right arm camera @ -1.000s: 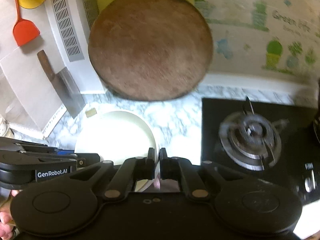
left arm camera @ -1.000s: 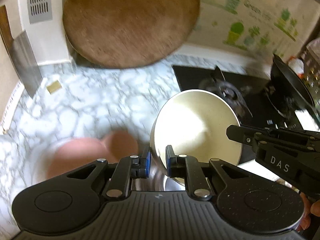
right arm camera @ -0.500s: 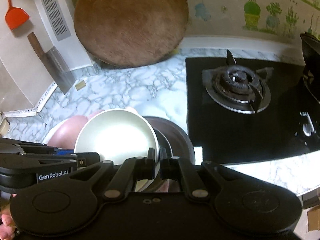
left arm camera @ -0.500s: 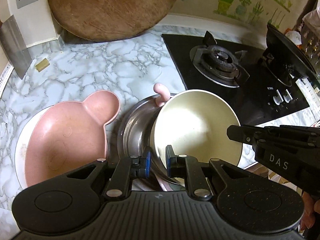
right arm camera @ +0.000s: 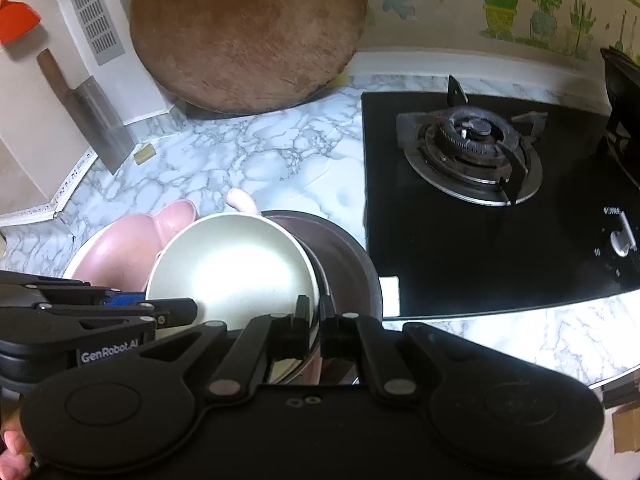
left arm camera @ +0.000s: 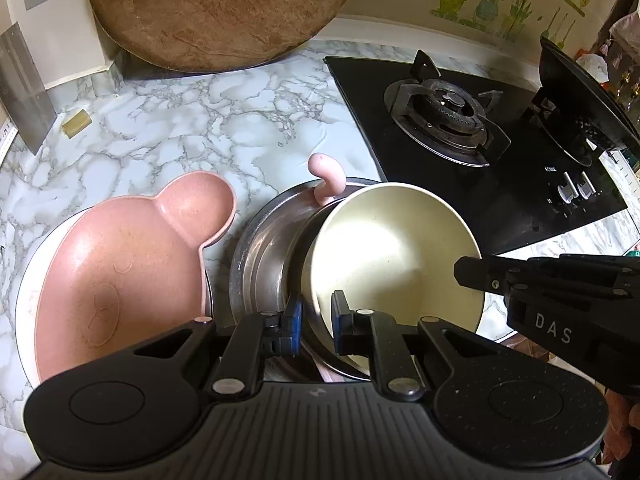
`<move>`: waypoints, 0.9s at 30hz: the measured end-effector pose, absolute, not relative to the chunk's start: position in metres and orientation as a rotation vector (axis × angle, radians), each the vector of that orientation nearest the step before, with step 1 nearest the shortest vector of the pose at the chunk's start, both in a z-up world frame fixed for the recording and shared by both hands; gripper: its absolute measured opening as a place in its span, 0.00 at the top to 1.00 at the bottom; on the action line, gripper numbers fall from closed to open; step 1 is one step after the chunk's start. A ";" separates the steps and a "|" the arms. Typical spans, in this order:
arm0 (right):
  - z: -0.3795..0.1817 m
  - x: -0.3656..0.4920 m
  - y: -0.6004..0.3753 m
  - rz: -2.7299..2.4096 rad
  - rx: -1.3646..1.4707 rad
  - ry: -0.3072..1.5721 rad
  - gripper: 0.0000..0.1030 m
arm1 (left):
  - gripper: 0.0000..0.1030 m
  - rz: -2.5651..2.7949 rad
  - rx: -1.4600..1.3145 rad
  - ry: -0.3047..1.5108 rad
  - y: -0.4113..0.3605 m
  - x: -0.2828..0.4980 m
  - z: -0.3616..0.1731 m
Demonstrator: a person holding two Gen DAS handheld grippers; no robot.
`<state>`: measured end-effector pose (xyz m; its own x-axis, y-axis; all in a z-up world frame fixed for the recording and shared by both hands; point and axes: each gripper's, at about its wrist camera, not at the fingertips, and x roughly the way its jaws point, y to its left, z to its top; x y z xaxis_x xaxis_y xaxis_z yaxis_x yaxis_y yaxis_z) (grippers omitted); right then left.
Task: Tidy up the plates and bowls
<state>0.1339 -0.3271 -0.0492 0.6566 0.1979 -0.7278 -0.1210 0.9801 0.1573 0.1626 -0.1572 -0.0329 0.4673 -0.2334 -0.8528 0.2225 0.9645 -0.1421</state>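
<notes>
— So where is the cream bowl (left arm camera: 394, 256) placed relative to the jaws?

— It is pinched by both. The left gripper (left arm camera: 316, 316) is closed on the near rim, the wall being caught between the jaws; the right gripper (right arm camera: 315, 318) is clamped on the opposite edge, jaws nearly together. The bowl is held tilted, its mouth turned up and toward the left gripper.

— And what is found beneath?

— Directly ahead of and below the jaws a steel bowl (left arm camera: 264, 256) is seen, with a small pink handle (left arm camera: 326, 176) showing at its far rim. The cream bowl is judged to be meant for nesting there, so levelling would be needed first. Neither hand is nearer; the load is shared.

— To the side?

— Left of the left jaws, a pink eared bowl (left arm camera: 120, 264) is stacked on a white plate (left arm camera: 24, 292).

— The surface and room?

— A marble-patterned counter (left arm camera: 192, 128) is used. Beyond the jaws a round wooden board (left arm camera: 220, 12) is leaned on the wall; rightward a black gas hob (left arm camera: 460, 120) is set.
</notes>
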 end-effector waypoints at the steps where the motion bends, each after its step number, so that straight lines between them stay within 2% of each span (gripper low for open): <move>1: -0.050 0.134 -0.327 0.180 0.099 0.836 0.95 | 0.87 -0.282 -0.014 1.047 -0.156 0.163 -0.033; 7: -0.053 0.134 -0.329 0.193 0.120 0.841 0.95 | 0.86 -0.301 -0.044 1.032 -0.147 0.162 -0.032; 18: -0.030 0.115 -0.333 0.238 0.111 0.763 0.95 | 0.79 -0.344 -0.119 1.003 -0.128 0.147 -0.019; 21: -0.027 0.117 -0.337 0.280 0.119 0.764 0.95 | 0.57 -0.336 -0.132 0.975 -0.124 0.143 -0.013; 22: -0.027 0.118 -0.338 0.292 0.121 0.764 0.95 | 0.43 -0.326 -0.139 0.960 -0.123 0.142 -0.012; 23: -0.028 0.120 -0.340 0.308 0.120 0.764 0.95 | 0.36 -0.313 -0.150 0.946 -0.122 0.142 -0.010; 27: -0.034 0.130 -0.349 0.341 0.113 0.790 0.95 | 0.34 -0.292 -0.214 0.945 -0.115 0.144 -0.008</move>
<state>0.1302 -0.3489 -0.0337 0.6523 0.3417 -0.6765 -0.2578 0.9394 0.2260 0.1435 -0.1149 -0.0084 0.5508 -0.3378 -0.7633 0.1522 0.9398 -0.3061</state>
